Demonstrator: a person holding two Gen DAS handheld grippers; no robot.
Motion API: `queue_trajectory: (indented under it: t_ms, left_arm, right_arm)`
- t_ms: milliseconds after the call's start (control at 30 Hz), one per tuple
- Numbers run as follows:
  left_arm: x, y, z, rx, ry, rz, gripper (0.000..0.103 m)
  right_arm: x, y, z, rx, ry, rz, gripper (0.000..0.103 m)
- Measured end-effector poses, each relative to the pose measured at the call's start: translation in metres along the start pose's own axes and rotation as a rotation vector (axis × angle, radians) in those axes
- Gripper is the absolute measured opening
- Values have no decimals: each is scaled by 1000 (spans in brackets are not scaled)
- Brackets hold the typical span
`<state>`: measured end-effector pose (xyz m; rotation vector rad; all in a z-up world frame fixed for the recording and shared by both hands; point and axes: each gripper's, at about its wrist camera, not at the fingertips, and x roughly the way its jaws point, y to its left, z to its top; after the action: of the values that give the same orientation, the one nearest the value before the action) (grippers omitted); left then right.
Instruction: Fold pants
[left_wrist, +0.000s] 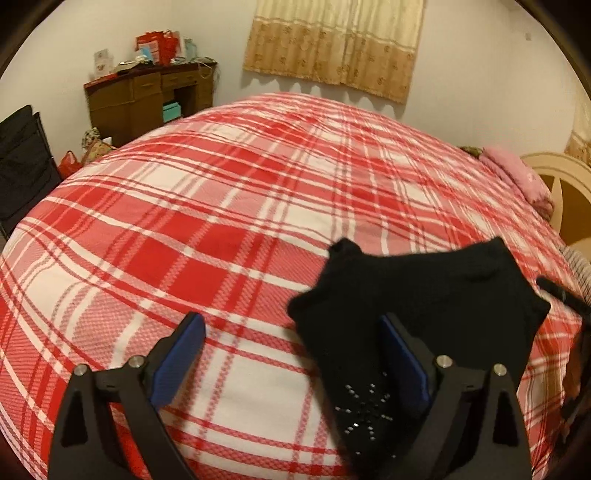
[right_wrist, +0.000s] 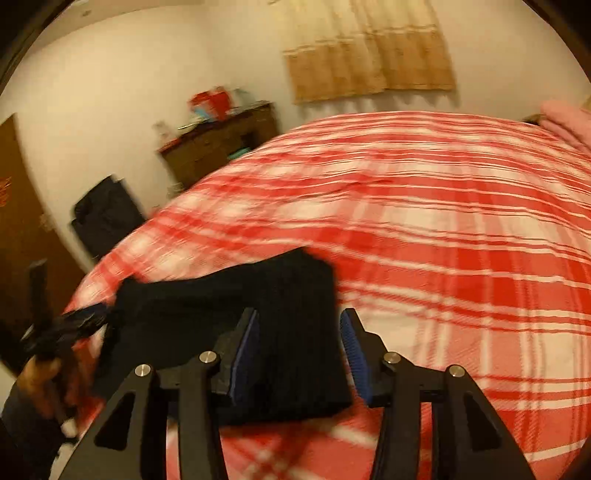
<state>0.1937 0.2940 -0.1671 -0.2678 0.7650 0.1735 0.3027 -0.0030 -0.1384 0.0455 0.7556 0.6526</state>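
Note:
Black pants (left_wrist: 417, 295) lie bunched on a red and white plaid bed cover (left_wrist: 221, 221), with a rhinestone pattern near their lower end. My left gripper (left_wrist: 291, 332) is open just above them; its right finger (left_wrist: 402, 354) is over the fabric, its left finger over bare cover. In the blurred right wrist view the pants (right_wrist: 229, 314) lie folded in a thick strip. My right gripper (right_wrist: 299, 325) is open with the pants' right end between its fingers. The left gripper (right_wrist: 66, 325) shows at the pants' far left end.
A brown desk (left_wrist: 147, 96) with clutter stands by the far wall, under a tan curtain (left_wrist: 332, 40). A black chair (left_wrist: 22, 162) is at the left. Pink bedding (left_wrist: 517, 177) and a cream headboard (left_wrist: 561, 184) are at the right.

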Motion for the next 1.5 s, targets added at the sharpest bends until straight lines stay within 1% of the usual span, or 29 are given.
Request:
queue_trajectory:
  t_ms: [33, 67, 100, 133, 167, 200, 233, 300, 433, 500, 600, 733, 833, 900, 967, 1067, 1133, 1333, 1433, 1500]
  left_arm:
    - [1, 2, 1, -7, 2, 2, 97]
    - [4, 5, 0, -22, 12, 3, 97]
    - [5, 7, 0, -31, 15, 3, 97]
    - [6, 7, -1, -32, 17, 9, 99]
    - [7, 6, 0, -30, 17, 19, 100]
    - [8, 4, -1, -23, 16, 35, 101]
    - [9, 2, -1, -14, 16, 47, 102]
    - [11, -1, -3, 0, 15, 74, 103]
    - [9, -1, -4, -1, 10, 85, 103]
    - [5, -1, -6, -7, 8, 87, 103]
    - [-2, 0, -10, -8, 9, 84, 103]
    - [-8, 0, -18, 0, 17, 85, 103]
    - [-19, -1, -24, 8, 22, 94, 103]
    - [-31, -5, -30, 37, 15, 98, 103]
    - [-41, -7, -34, 61, 10, 104, 103]
    - [-61, -11, -37, 70, -3, 87, 103]
    - [-79, -15, -38, 80, -26, 72, 103]
    - [-142, -33, -34, 86, -162, 5, 103]
    - [-174, -39, -32, 71, -248, -29, 103]
    - [-187, -42, -31, 67, -294, -49, 103]
  right_arm:
    - [3, 4, -3, -18, 21, 1, 48]
    - [8, 5, -8, -34, 48, -30, 48]
    - [13, 1, -12, -38, 72, -80, 48]
    - [19, -4, -17, -23, 92, -109, 48]
    - [23, -15, -20, 20, 103, -90, 58]
    - [24, -25, -22, 62, 98, -76, 64]
    - [25, -33, -24, 90, 92, -80, 70]
    - [26, -41, -26, 114, 86, -64, 70]
    - [27, -36, -25, 80, 80, -92, 70]
    - [24, -34, -24, 87, 67, -100, 70]
    - [10, -34, -26, 87, 32, -141, 70]
    - [-3, -39, -29, 93, 24, -168, 70]
    - [-19, -41, -31, 121, 5, -216, 70]
    - [-37, -40, -33, 155, -22, -259, 71]
    - [-54, -38, -35, 193, -44, -261, 71]
    - [-76, -24, -38, 206, -62, -288, 71]
    - [-95, -4, -39, 177, -86, -307, 71]
    - [-143, 63, -37, 49, -185, -284, 71]
    - [-164, 94, -38, -16, -241, -290, 71]
    - [-178, 112, -38, -51, -270, -293, 72]
